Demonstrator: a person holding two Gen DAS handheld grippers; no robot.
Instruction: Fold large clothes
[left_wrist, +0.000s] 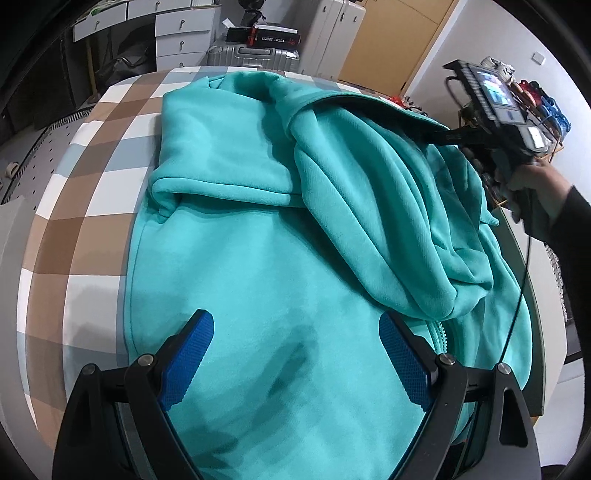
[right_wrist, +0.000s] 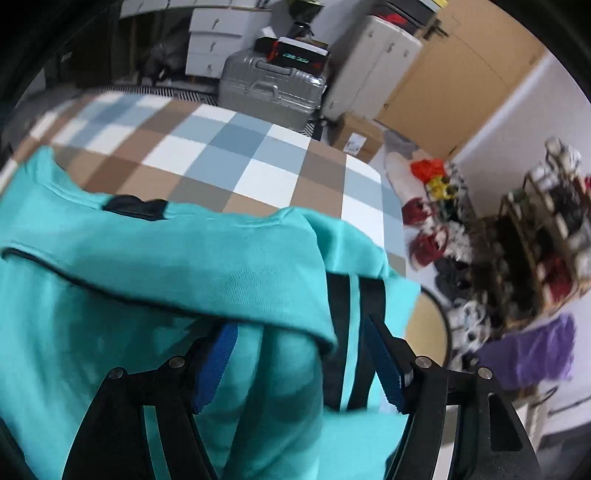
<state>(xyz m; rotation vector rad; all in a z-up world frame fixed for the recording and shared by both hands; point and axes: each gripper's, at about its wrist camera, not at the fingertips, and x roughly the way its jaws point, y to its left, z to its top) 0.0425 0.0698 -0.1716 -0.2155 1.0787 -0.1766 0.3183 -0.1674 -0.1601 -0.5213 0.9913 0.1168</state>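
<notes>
1. Left gripper (left_wrist: 295, 354): jaws wide apart, blue textured pads (left_wrist: 188, 362) clear of any cloth and grasping nothing; it hangs over the flat lower body of the teal fleece zip-up sweatshirt (left_wrist: 280, 258).
2. Right gripper (right_wrist: 295, 369): jaws parted, with teal fabric and a black-striped cuff or hem band (right_wrist: 351, 332) lying between the pads (right_wrist: 218, 365). The pads do not look pressed on it, so I read it as let go. The right view is blurred, so I can't be firm on that.
3. The sweatshirt lies on the brown, blue and white checked tablecloth (left_wrist: 74, 236), covering most of the near side of the table.
4. Done, judging by how it lies: one sleeve is folded across the chest on the left view's far-left side, and the other side is brought over as a bunched heap (left_wrist: 406, 229) on top of the body.
5. Left to do: that heap is rumpled and needs flattening. The body is not yet folded in half, and the zipper (left_wrist: 441, 332) still shows under the heap's edge.
6. Pose: both grippers tilt steeply down at the table. A hand (left_wrist: 532, 184) in a dark sleeve holds the right one at the garment's far right edge, its fingers tucked into the folded layer. The left one sits low and near, centred over the hem area.
7. Silver suitcase (right_wrist: 273, 92) and white drawers beyond the table, not involved.
</notes>
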